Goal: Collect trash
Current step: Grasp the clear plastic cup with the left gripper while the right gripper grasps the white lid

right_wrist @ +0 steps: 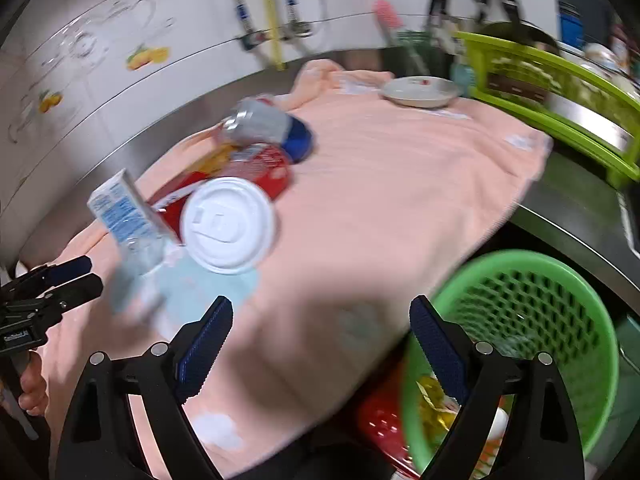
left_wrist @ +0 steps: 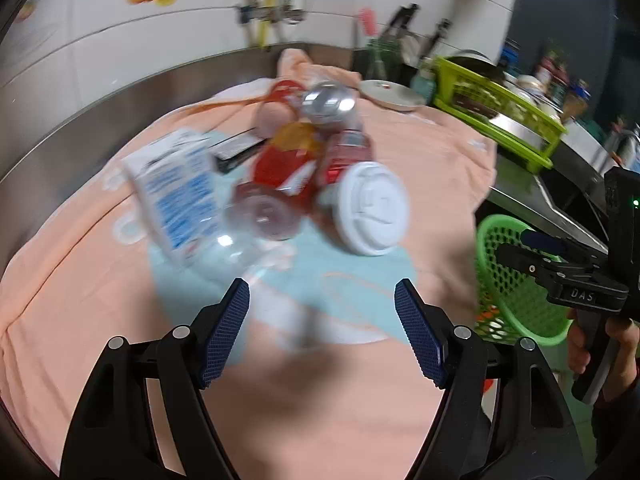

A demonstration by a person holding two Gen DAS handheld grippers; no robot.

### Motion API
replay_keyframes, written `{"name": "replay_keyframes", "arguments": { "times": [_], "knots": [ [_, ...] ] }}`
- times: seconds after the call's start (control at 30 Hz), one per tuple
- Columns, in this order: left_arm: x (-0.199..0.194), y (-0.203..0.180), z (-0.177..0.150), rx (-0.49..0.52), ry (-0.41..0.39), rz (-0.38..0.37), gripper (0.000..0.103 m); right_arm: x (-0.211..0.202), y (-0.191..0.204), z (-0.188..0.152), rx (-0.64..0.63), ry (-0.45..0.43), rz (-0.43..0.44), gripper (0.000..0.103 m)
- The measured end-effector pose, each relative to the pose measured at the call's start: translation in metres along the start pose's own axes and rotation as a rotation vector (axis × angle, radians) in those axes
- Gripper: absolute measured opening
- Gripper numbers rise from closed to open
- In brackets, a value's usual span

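Note:
A pile of trash lies on a pink towel (left_wrist: 420,152): a white and blue carton (left_wrist: 176,192), a clear plastic bottle (left_wrist: 248,232), red wrappers and cans (left_wrist: 288,168), a silver can (left_wrist: 328,100) and a white cup lid (left_wrist: 372,208). My left gripper (left_wrist: 322,332) is open and empty, just short of the pile. My right gripper (right_wrist: 320,344) is open and empty, above the towel's edge and the green trash basket (right_wrist: 560,320), which holds some wrappers. The lid (right_wrist: 228,224), the carton (right_wrist: 120,208) and the cans (right_wrist: 264,128) also show in the right wrist view.
A white plate (left_wrist: 390,94) sits at the towel's far end. A lime green dish rack (left_wrist: 500,112) stands to the right on the steel counter. A tiled wall with pipes (left_wrist: 272,8) runs behind. The basket (left_wrist: 516,280) hangs off the counter's right edge.

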State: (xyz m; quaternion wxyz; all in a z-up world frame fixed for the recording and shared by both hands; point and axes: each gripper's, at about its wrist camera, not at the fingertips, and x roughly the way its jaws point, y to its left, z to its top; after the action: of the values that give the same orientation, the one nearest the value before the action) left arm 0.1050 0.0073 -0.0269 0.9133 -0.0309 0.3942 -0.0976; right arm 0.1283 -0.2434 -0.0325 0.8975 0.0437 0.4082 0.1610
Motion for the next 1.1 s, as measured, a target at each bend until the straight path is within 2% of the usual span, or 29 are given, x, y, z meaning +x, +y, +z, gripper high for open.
{"name": "replay_keyframes", "arguments": {
  "times": [0.13,0.17,0.47,0.7,1.1],
  "knots": [
    [0.002,0.02,-0.003,-0.045,0.009,0.029,0.074,0.018,0.024,0.011,-0.043,0.014,0.052,0.088],
    [0.003,0.024,-0.003,-0.053,0.012,0.032,0.074,0.023,0.03,0.014,-0.055,0.019,0.063,0.091],
    [0.013,0.047,-0.012,-0.108,0.038,0.055,0.074,0.063,0.06,0.034,-0.116,0.046,0.116,0.094],
    [0.019,0.057,-0.009,-0.139,0.047,0.066,0.075,0.093,0.07,0.046,-0.167,0.062,0.101,0.095],
    [0.041,0.063,0.002,-0.212,0.073,0.085,0.075,0.112,0.072,0.05,-0.21,0.068,0.071,0.095]
  ]
}}
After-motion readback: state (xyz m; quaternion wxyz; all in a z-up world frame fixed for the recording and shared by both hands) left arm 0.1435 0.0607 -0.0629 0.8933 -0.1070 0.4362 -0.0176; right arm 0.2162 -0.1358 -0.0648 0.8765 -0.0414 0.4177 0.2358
